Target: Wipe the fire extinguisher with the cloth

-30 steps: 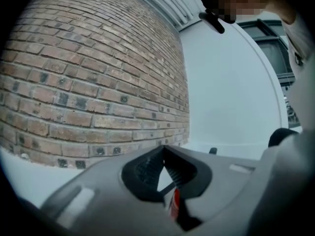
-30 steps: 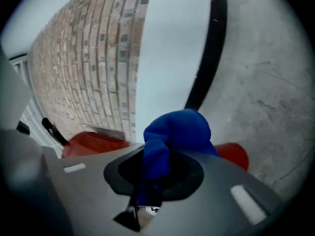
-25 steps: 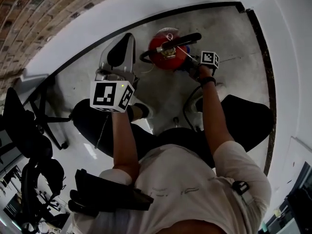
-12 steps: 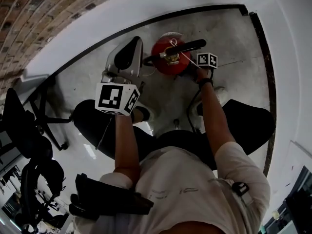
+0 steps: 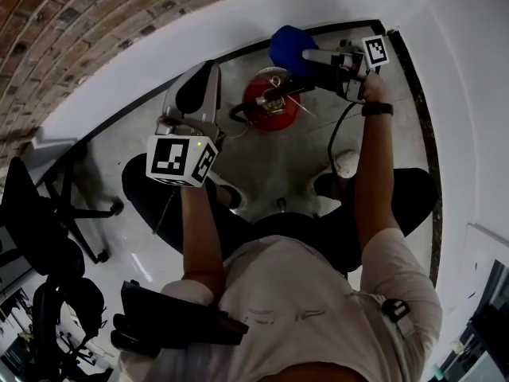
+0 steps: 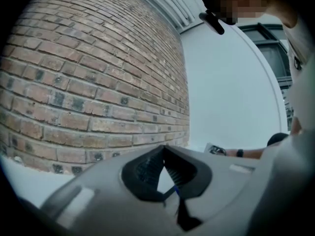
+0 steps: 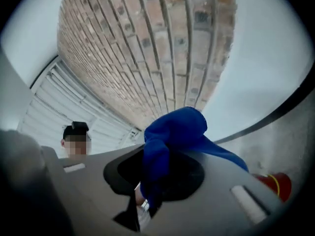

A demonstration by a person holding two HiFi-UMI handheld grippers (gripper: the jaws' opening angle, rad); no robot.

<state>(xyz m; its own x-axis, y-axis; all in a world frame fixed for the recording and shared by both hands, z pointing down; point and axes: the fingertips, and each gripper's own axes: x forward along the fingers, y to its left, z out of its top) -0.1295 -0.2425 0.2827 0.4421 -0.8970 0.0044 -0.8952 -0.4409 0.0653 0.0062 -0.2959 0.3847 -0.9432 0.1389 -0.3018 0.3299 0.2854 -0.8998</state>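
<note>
Brick wall up top, white wall below it, grey floor [image 5: 262,161] in the corner, and the red fire extinguisher [image 5: 270,102] stands upright on that floor, near the black skirting line, with its black handle across the top.

The blue cloth [image 5: 290,46] is clear of it, up in the air on the wall side. The right tongs [image 5: 312,55] pinch it, a bunched fold poking out past the tips and the rest trailing back. The right gripper view catches only a sliver of red low at the edge.

The left tongs [image 5: 199,82] hang to the extinguisher's left, tips pressed together on nothing, not touching the cylinder.

This looks like the approach to a wiping stroke. Next, the cloth must come down flat onto the red body, and the left tongs may need to steady the handle.
</note>
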